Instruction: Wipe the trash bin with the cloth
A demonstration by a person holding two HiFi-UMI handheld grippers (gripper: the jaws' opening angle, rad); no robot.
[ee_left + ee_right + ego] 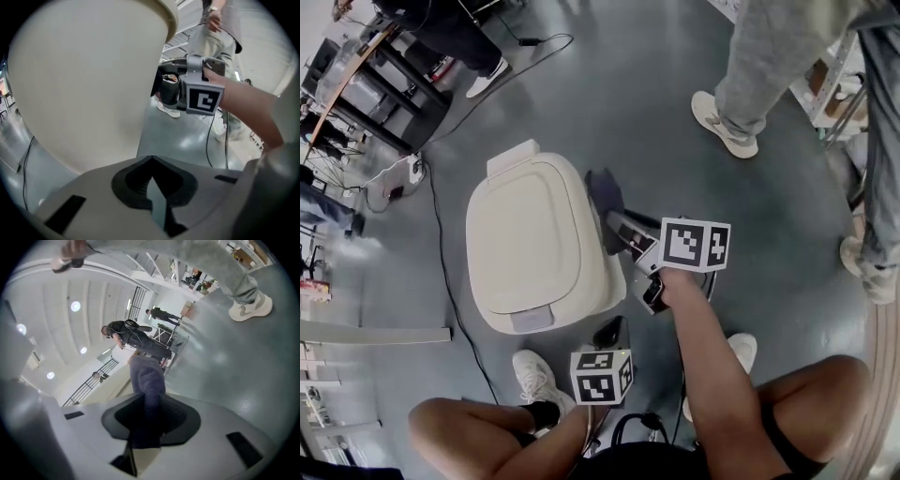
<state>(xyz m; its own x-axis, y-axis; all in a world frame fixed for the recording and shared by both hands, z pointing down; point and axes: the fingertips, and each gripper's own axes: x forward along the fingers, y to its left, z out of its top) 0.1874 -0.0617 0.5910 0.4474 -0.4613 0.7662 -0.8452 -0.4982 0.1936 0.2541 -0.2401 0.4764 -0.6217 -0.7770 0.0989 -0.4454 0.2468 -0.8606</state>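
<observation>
- Trash bin [534, 244]: cream, lid down, standing on the grey floor [675, 131] just left of both grippers. Its lid runs longer near-to-far than left-to-right.
- Right gripper [623, 232]: your jaws are clamped on the dark cloth [602, 192]. The cloth sticks out past the tips toward the far side and lies at the bin's right wall, touching it as far as the head view shows.
- Left gripper [609, 333]: jaws together on nothing, low by the bin's near right corner. The bin wall fills the left of its own view.
- Deciding relation: the wall lies left of the cloth, so your right hand is the working one. A stroke would likely run along the wall, near to far.
- Room: open floor to the right. A bystander's shoe [724, 124] stands at far right, and a cable [438, 246] trails left of the bin.
</observation>
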